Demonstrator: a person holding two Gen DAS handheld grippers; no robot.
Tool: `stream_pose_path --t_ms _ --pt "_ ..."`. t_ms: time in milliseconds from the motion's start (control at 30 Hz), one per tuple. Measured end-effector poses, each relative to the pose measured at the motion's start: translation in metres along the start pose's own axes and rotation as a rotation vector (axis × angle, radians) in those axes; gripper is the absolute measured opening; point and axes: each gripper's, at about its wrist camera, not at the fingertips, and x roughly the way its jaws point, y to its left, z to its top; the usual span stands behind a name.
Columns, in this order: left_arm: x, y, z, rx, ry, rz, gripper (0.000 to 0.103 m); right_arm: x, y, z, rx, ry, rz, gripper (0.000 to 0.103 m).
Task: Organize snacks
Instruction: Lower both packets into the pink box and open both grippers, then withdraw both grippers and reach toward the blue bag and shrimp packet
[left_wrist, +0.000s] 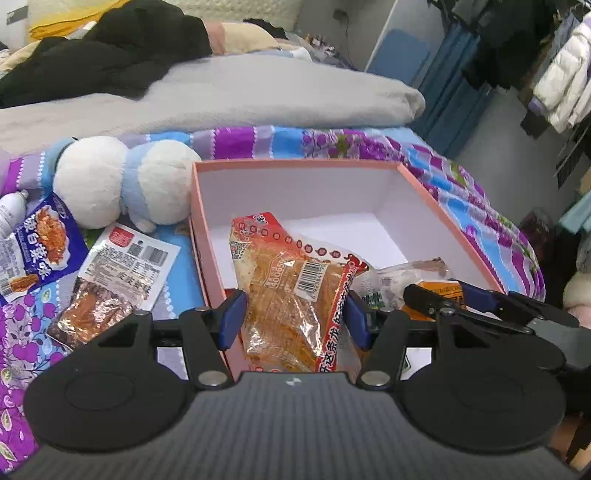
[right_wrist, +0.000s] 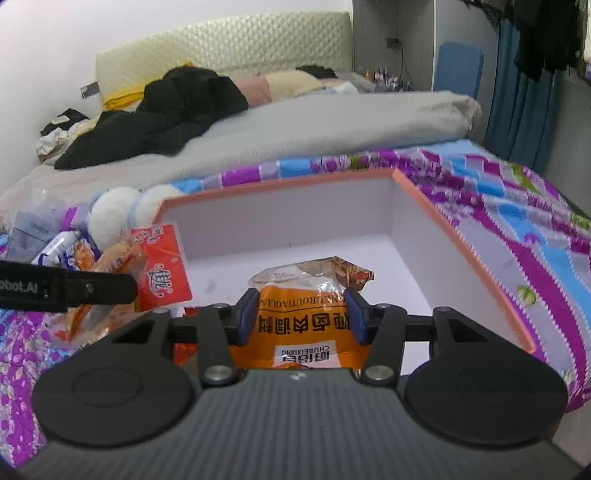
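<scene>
Left wrist view shows the left gripper (left_wrist: 295, 314) clamped on a red-and-clear snack packet (left_wrist: 295, 291), its long axis running into the pink box (left_wrist: 207, 258). Just right of it, the right gripper (right_wrist: 301, 317) clamps an orange packet (right_wrist: 306, 325) over the same box; loose packets (left_wrist: 122, 266) lie left of it on the bed.

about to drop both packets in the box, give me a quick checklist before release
1. Left tongs hold the red-edged snack packet: ok.
2. Right tongs hold the orange seasoning packet: ok.
3. Both packets over the pink box: ok.
4. Free floor in the box: ok.
5. Tongs clear of each other: ok.
6. Packets touching the box floor: cannot tell.
</scene>
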Motion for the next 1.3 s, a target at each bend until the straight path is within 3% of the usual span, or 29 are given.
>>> stream_pose_path --t_ms 100,200,233,267,333,700,1000,1300 --pt "0.004 0.001 -0.002 0.005 0.013 0.005 0.063 0.006 -0.002 -0.006 0.006 0.019 0.003 0.053" --pt "0.006 0.001 0.0 0.015 0.017 -0.001 0.074 0.011 -0.004 -0.009 0.019 0.039 0.005 0.056" --pt "0.005 0.001 0.001 0.016 0.014 -0.003 0.08 0.012 -0.003 -0.009 0.02 0.047 0.003 0.058" --pt "0.003 0.0 0.001 0.016 0.01 -0.001 0.084 0.013 -0.003 -0.009 0.021 0.052 0.006 0.068" --pt "-0.003 -0.002 0.002 0.027 -0.002 -0.007 0.085 0.009 -0.002 -0.008 0.028 0.039 -0.001 0.074" --pt "-0.077 0.003 0.016 0.034 -0.146 -0.001 0.085 -0.035 0.003 0.015 0.047 -0.081 0.025 0.074" --pt "-0.16 0.016 0.022 0.06 -0.29 0.063 0.085 -0.086 0.03 0.041 0.027 -0.219 0.104 0.074" --pt "-0.216 0.042 -0.001 0.002 -0.364 0.098 0.085 -0.119 0.066 0.047 -0.008 -0.289 0.193 0.074"
